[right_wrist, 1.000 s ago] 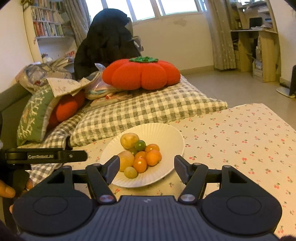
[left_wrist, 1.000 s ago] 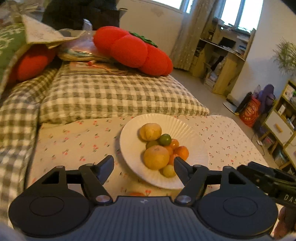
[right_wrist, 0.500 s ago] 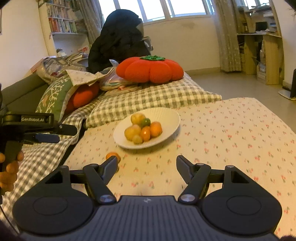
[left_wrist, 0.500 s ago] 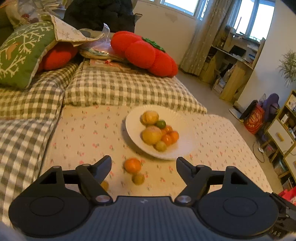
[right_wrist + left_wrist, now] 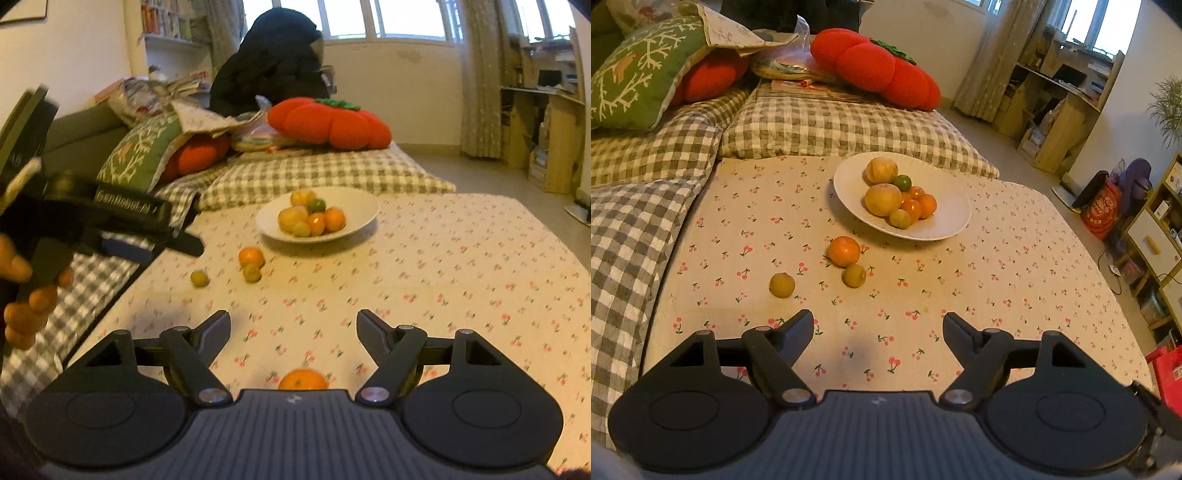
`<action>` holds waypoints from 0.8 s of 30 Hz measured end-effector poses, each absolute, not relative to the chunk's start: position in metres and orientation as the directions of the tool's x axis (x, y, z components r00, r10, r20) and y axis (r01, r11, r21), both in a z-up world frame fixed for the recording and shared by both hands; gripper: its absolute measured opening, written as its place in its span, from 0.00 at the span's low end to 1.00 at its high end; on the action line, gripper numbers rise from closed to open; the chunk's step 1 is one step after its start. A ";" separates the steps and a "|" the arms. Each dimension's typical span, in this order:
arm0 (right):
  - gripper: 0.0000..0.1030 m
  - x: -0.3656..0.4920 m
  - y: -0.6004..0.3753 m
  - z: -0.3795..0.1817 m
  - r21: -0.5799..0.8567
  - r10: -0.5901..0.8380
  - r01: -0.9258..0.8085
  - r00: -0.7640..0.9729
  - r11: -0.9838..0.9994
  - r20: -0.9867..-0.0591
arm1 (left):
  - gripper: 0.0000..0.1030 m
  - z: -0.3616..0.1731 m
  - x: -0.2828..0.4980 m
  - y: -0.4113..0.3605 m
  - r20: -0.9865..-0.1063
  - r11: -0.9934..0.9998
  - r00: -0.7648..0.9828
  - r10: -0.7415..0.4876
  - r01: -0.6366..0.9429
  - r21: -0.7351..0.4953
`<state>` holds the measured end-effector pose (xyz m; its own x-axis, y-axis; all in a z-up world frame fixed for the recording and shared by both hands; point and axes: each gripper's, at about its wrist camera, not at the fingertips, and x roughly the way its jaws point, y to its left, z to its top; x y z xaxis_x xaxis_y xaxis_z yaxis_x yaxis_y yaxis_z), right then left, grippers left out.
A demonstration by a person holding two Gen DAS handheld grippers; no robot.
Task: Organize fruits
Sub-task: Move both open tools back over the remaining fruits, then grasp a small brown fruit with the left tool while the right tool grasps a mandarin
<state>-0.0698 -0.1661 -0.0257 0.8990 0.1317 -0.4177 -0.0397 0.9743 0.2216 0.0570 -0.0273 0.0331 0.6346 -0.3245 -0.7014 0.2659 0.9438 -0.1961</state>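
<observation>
1. Cherry-print tablecloth (image 5: 997,280) over a low table, checked cushions behind.
2. Nearest: right gripper (image 5: 293,332) empty, jaws opening, above an orange (image 5: 303,380).
3. Left gripper (image 5: 878,332) spread wide, empty.
4. Beyond, three loose fruits (image 5: 844,251); straddle each squarely, squeeze gently.
5. Farthest, the plate (image 5: 945,229), already piled.

1 plate (image 5: 956,225), 7 fruits on it, 4 fruits off.
</observation>
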 end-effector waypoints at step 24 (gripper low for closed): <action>0.62 -0.049 -0.130 -0.082 0.008 0.031 -0.031 0.882 0.999 -0.471 | 0.75 0.010 0.105 0.024 -0.754 0.975 0.622 -0.211 0.083 -0.205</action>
<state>-0.0493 -0.1300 -0.0816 0.8816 0.0311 -0.4710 -0.0311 0.9995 0.0076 0.1046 0.0242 0.0103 0.6222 -0.2111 -0.7539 0.0830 0.9753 -0.2046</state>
